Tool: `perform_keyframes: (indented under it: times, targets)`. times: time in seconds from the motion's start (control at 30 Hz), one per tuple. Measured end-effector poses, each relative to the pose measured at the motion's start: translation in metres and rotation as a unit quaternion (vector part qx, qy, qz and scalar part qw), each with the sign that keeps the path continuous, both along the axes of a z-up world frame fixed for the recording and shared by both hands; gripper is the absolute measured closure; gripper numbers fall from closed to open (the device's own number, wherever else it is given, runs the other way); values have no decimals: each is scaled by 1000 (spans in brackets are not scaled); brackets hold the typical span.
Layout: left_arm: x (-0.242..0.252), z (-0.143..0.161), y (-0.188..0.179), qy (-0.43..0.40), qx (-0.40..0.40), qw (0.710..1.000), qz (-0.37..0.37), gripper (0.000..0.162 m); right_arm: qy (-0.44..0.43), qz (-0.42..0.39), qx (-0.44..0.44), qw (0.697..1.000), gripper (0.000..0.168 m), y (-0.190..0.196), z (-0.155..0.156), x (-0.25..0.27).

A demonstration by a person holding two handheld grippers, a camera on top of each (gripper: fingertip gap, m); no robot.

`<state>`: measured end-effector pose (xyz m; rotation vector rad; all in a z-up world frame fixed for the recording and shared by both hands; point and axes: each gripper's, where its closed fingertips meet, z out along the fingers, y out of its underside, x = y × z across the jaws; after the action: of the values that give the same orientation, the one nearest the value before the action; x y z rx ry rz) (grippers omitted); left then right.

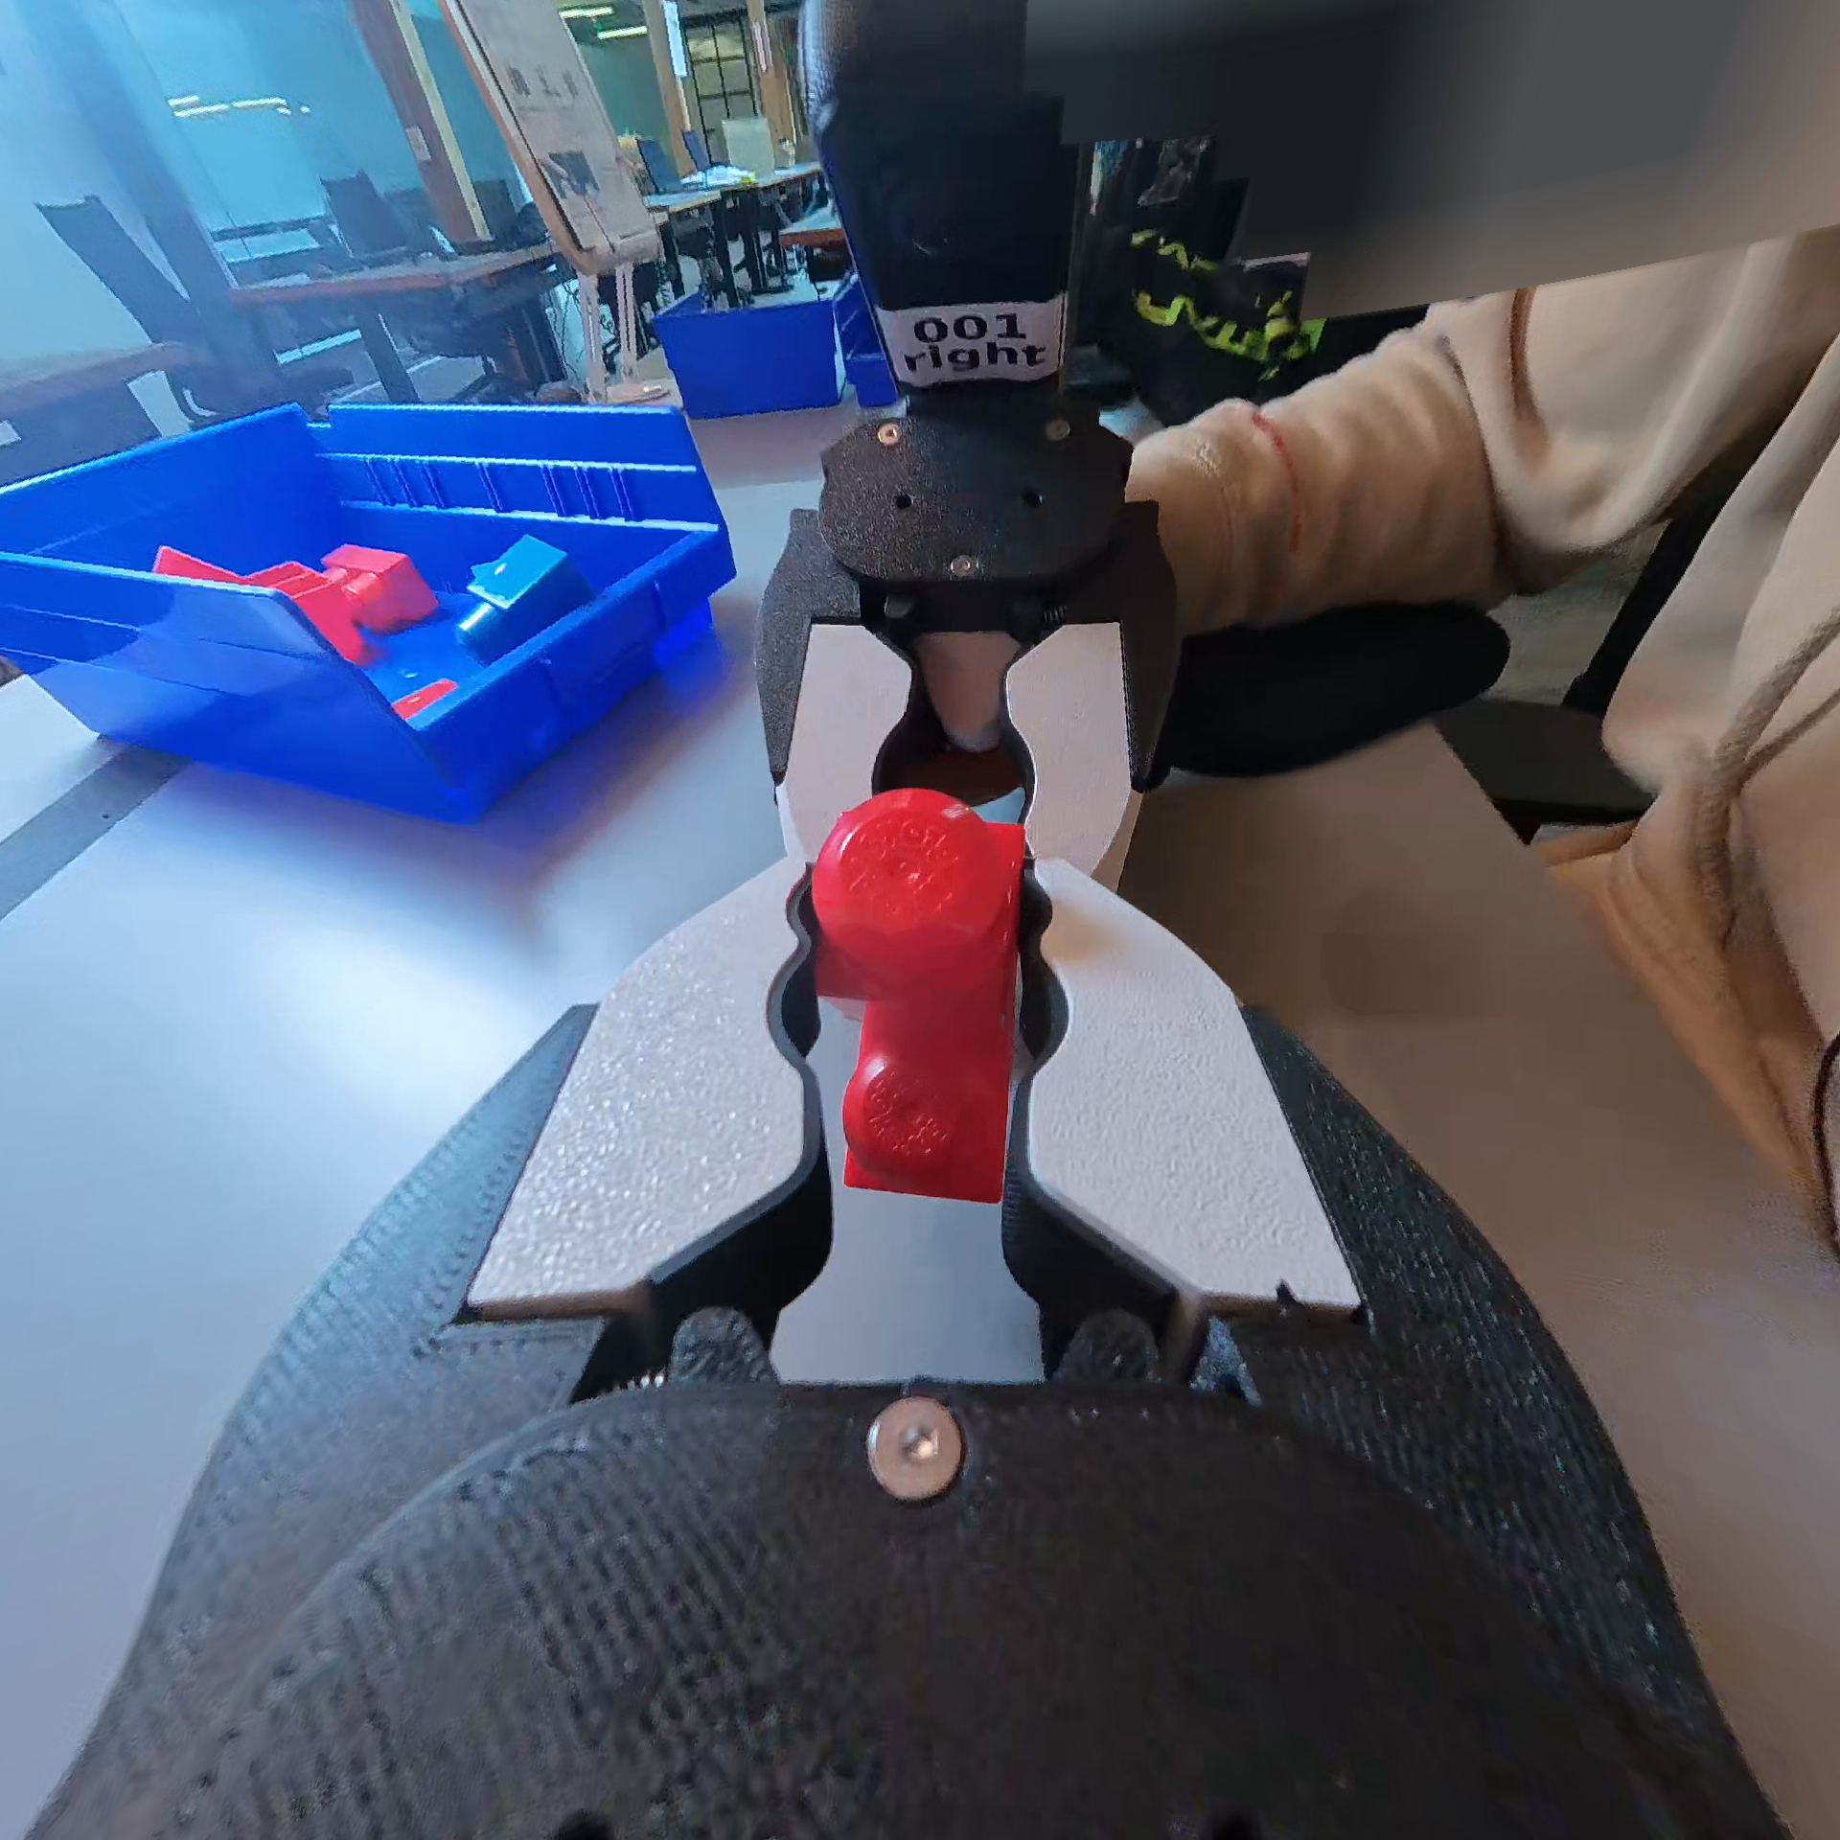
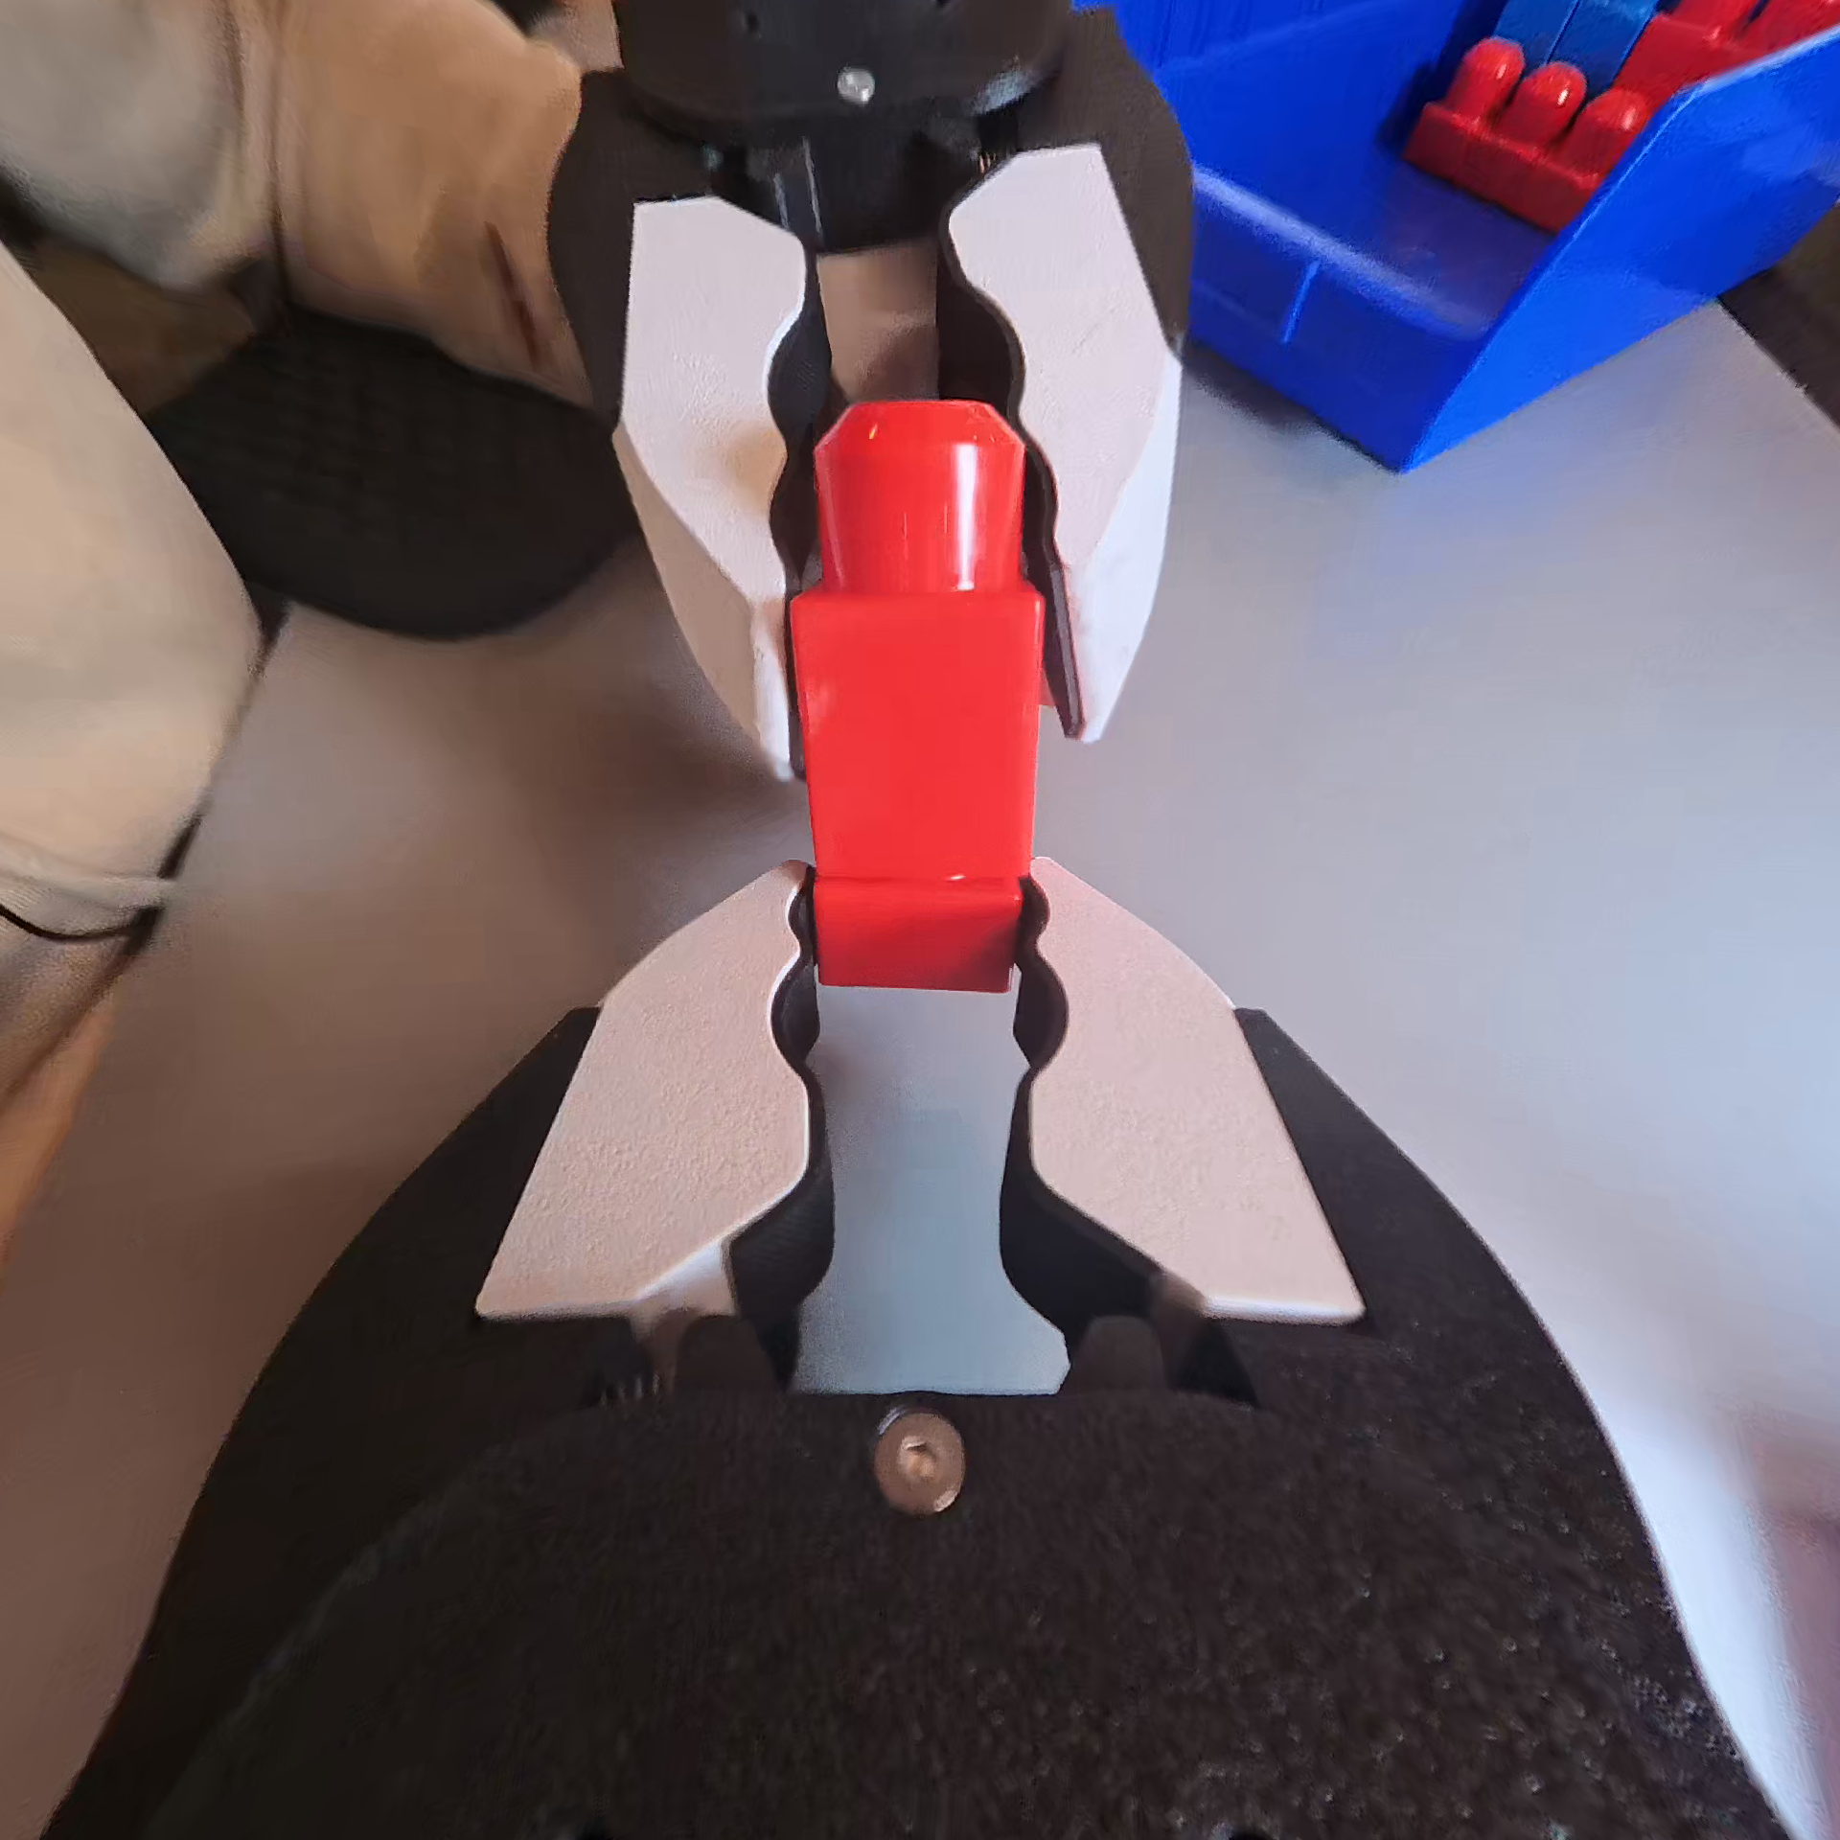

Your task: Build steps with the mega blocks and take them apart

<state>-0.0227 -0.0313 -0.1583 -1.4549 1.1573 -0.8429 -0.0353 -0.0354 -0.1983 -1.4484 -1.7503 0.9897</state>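
Observation:
Two red mega blocks are joined in a stepped stack (image 1: 921, 1006) and held in the air between my two grippers, which face each other. My left gripper (image 1: 921, 896) is shut on the stack, whose two studs face its camera. In the right wrist view my right gripper (image 2: 916, 876) is shut on the near red block (image 2: 916, 936). The far block (image 2: 921, 727), with its stud pointing away, sits between the left gripper's fingers (image 2: 697, 518). The right gripper (image 1: 946, 816) also shows in the left wrist view, its tips partly hidden behind the stack.
A blue bin (image 1: 518, 448) stands on the pale table (image 1: 299, 996) at the left. It holds loose red blocks (image 1: 383, 597) and a blue block (image 1: 523, 592), and also shows in the right wrist view (image 2: 1394, 329). A person's beige sleeve (image 1: 1444, 448) and black glove are at the right. The grippers are tip to tip, or close to it.

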Motion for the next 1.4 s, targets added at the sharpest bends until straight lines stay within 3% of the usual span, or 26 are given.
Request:
perform_keyframes:
  times: [0.07, 0.17, 0.23, 0.3, 0.43, 0.63, 0.77, 0.9, 1.0, 1.1, 1.17, 1.27, 1.33, 1.4]
  targets:
    - [-5, 14, 1, -37, -11, 999, 4, 125, -7, -4, 5, 1000, 132, 3, 4, 3]
    - [-33, 61, 11, -164, -35, 986, 22, 125, -46, -31, 71, 996, 132, 23, -12, 17]
    - [-54, 70, 23, -195, -38, 978, 60, 125, -9, -77, 67, 995, 132, 44, 9, 22]
    - [-64, 60, 36, -183, -34, 976, 110, 125, 45, -161, 85, 982, 132, 87, 44, 34]
    - [-56, 27, 45, -143, -65, 980, 125, 125, 70, -384, 135, 911, 132, 211, 92, 97]
    - [-54, 5, 52, -116, -90, 980, 134, 125, -71, -596, 163, 783, 132, 368, 81, 182]
    - [-55, 4, 53, -110, -85, 980, 139, 125, -203, -648, 164, 715, 131, 423, 55, 229]
    - [-55, 1, 53, -106, -87, 981, 138, 125, -236, -651, 200, 694, 125, 436, 54, 246]
    - [-55, -2, 55, -103, -92, 981, 139, 125, -194, -639, 215, 713, 124, 426, 69, 236]
    - [-54, -5, 55, -99, -94, 981, 139, 125, -87, -557, 182, 806, 125, 389, 88, 179]
    - [-52, -5, 54, -99, -91, 982, 136, 125, -19, -446, 146, 883, 125, 335, 100, 125]
    - [-48, 4, 47, -116, -78, 983, 116, 124, 28, -220, 79, 972, 121, 216, 103, 52]
    - [-43, 11, 39, -126, -61, 986, 95, 124, 25, -86, 36, 995, 116, 135, 93, 23]
    - [-38, 18, 31, -133, -48, 987, 76, 125, 7, -3, 11, 1000, 108, 77, 75, 5]
